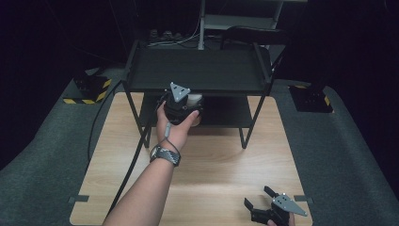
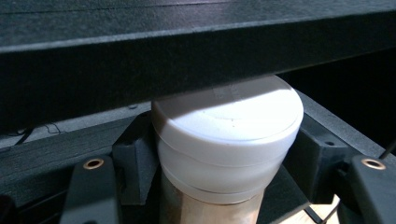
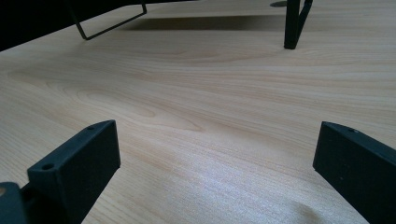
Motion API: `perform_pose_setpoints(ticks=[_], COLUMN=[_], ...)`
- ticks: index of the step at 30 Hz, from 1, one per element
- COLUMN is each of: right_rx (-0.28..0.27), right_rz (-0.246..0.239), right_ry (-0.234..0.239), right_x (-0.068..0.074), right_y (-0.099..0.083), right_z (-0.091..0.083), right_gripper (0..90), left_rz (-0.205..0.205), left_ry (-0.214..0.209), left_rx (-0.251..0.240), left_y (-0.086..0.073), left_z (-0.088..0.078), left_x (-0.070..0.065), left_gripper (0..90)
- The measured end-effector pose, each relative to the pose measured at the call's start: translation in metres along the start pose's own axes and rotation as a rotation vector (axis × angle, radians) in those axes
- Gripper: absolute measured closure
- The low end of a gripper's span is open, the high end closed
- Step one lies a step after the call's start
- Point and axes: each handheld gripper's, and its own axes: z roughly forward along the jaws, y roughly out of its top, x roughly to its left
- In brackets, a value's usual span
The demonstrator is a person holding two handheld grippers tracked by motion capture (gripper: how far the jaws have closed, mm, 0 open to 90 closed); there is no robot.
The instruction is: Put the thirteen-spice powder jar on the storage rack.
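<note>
A tan cup with a white lid (image 2: 228, 135) stands upright between the jaws of my left gripper (image 2: 224, 158), which is shut on it. From the high view, the left gripper (image 1: 188, 109) holds the cup's white lid (image 1: 194, 99) at the front edge of the black shelf rack (image 1: 197, 87), just under its top shelf and above the lower shelf. My right gripper (image 1: 259, 197) rests at the near right of the wooden table (image 1: 216, 160). Its jaws stand wide open over bare wood (image 3: 219, 154), with nothing between them.
The rack's top shelf edge (image 2: 187, 51) hangs close above the lid. The rack's thin black legs (image 1: 244, 136) stand on the table. A black cable (image 1: 131, 160) trails from the left gripper across the table's left side. Dark grey carpet (image 1: 42, 155) surrounds the table.
</note>
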Motion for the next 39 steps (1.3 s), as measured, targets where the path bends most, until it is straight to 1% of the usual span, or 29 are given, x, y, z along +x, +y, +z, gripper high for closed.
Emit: perform_pose_setpoints(ticks=[9,13,19,22,35,36,39], right_rx=[-0.004,-0.006,-0.004,-0.003,-0.003,-0.003,-0.003], right_rz=[0.004,0.006,0.004,0.004,0.004,0.004,0.005], right_ry=[0.004,0.006,0.005,0.004,0.004,0.004,0.005], right_x=[-0.0009,-0.0012,-0.0008,-0.0006,-0.0005,-0.0006,-0.0008], right_y=[-0.0008,-0.0010,-0.0008,-0.0007,-0.0007,-0.0007,-0.0008], right_z=[-0.0004,-0.0004,-0.0001,0.0000,0.0000,0.0000,-0.0001], right_gripper=[0.1,0.1,0.1,0.1,0.1,0.1,0.1], left_rz=[-0.003,-0.017,-0.016,-0.027,-0.032,-0.034,-0.048], left_ry=[0.030,0.029,0.024,0.024,0.022,0.018,0.009], left_rx=[-0.003,0.000,0.002,-0.006,-0.009,-0.007,-0.005], left_y=[-0.0006,-0.0003,-0.0009,-0.0034,-0.0042,-0.0042,-0.0048], left_z=[0.0082,0.0096,0.0088,0.0079,0.0080,0.0082,0.0083], left_x=[0.0010,0.0037,0.0050,0.0060,0.0062,0.0065,0.0074], left_gripper=[33.7,33.6,33.4,33.5,33.2,32.4,22.2])
